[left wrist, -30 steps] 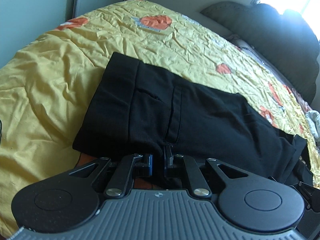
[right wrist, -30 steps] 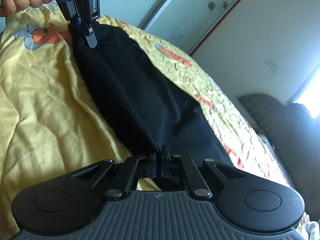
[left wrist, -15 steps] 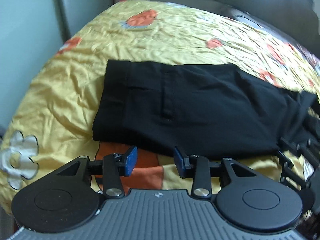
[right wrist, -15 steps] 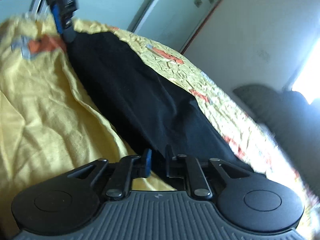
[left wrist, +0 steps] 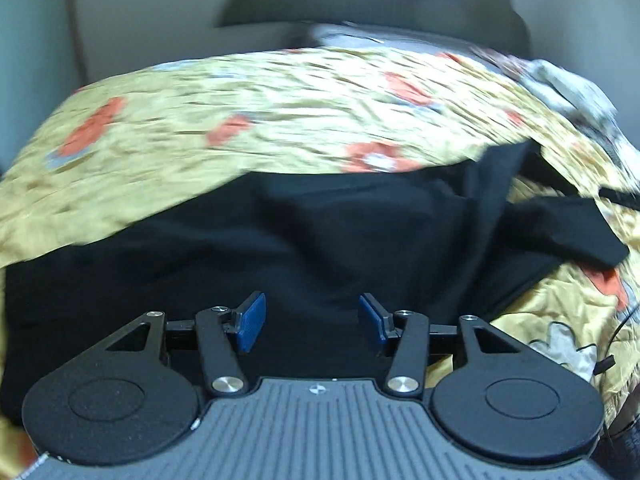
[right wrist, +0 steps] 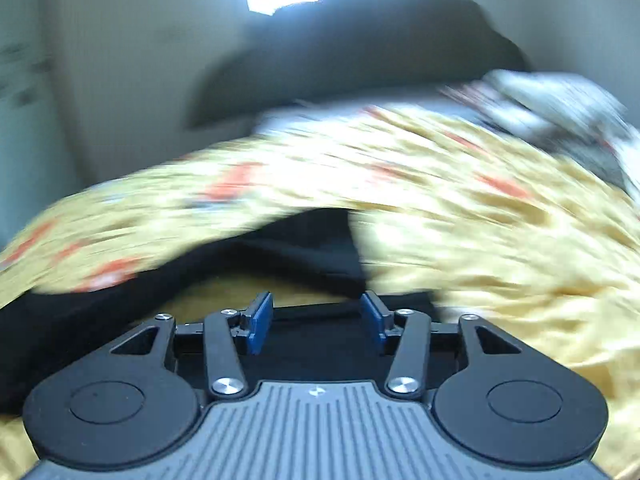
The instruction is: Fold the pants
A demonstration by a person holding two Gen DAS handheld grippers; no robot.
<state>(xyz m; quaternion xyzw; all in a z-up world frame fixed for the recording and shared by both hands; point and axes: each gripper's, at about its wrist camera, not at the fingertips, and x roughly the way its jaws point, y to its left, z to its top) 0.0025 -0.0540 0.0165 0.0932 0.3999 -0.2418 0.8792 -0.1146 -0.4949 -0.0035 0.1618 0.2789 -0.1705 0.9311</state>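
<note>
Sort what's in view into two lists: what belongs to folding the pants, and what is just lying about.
Part of the job:
- black pants, lying on the bed
- left gripper, jaws open, empty
- right gripper, jaws open, empty

Just there:
- yellow floral bedspread under the pants
- dark headboard
- grey-white bundle of cloth near the headboard
</note>
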